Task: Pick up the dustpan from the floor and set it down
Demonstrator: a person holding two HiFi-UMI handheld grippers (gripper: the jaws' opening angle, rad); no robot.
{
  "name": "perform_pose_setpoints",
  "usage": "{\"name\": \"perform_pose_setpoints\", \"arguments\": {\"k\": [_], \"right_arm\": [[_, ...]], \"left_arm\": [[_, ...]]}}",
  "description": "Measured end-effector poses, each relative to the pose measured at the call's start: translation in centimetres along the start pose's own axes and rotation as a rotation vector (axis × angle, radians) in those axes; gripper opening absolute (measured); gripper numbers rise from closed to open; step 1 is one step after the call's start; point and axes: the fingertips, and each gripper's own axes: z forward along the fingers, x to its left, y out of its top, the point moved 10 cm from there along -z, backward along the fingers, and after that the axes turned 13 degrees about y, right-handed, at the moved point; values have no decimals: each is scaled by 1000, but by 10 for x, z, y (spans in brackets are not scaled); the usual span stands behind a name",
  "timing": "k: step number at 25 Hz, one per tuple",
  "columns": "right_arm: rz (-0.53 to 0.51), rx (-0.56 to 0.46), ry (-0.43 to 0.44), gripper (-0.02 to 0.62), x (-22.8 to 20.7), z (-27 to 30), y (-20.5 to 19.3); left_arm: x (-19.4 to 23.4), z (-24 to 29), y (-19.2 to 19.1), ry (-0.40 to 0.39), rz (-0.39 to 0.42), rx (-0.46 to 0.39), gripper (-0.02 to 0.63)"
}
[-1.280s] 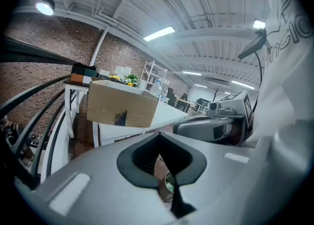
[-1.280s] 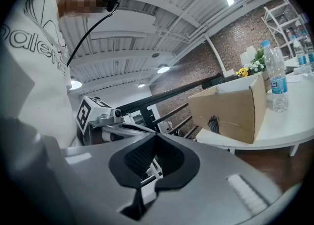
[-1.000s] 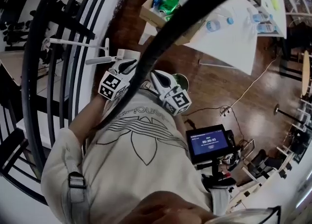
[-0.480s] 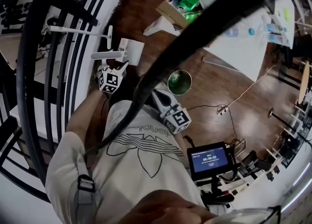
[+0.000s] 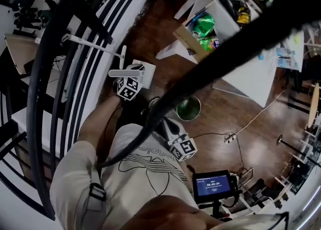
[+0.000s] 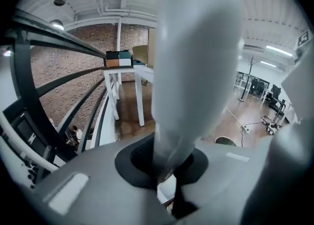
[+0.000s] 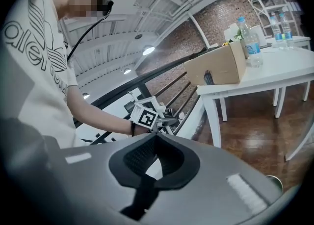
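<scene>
The white dustpan [image 5: 142,68] lies on the wooden floor beside the black railing, and its white handle [image 5: 119,73] points left. My left gripper [image 5: 131,79] is down at that handle. In the left gripper view the thick white handle [image 6: 194,57] rises between the dark pads [image 6: 140,158], and the jaws of my left gripper [image 6: 169,172] are closing on it and touch it on both sides. My right gripper [image 5: 168,131] hangs near the person's chest, apart from the dustpan. In its own view my right gripper [image 7: 153,172] is shut with nothing in it.
A long white rod [image 5: 93,45] lies against the railing [image 5: 60,73] just beyond the dustpan. A green bin [image 5: 189,107] stands on the floor to the right. A white table [image 5: 251,76] bears a cardboard box [image 5: 198,28], and bottles [image 7: 249,42] stand on it. A cable [image 5: 251,111] runs across the floor.
My left gripper has gone down and forward to the dustpan and its jaws now sit on the handle. My right gripper has dropped lower and nearer the body.
</scene>
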Motion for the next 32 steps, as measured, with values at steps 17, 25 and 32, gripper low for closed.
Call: {"name": "perform_pose_setpoints", "arguments": {"k": [17, 25, 32], "right_arm": [[-202, -245, 113, 2, -26, -4, 59], [-193, -230, 171, 2, -26, -2, 61], [-157, -193, 175, 2, -24, -8, 47]], "left_arm": [[-22, -111, 131, 52, 3, -143, 44], [-36, -105, 128, 57, 30, -112, 43], [-35, -79, 114, 28, 53, -92, 43]]}}
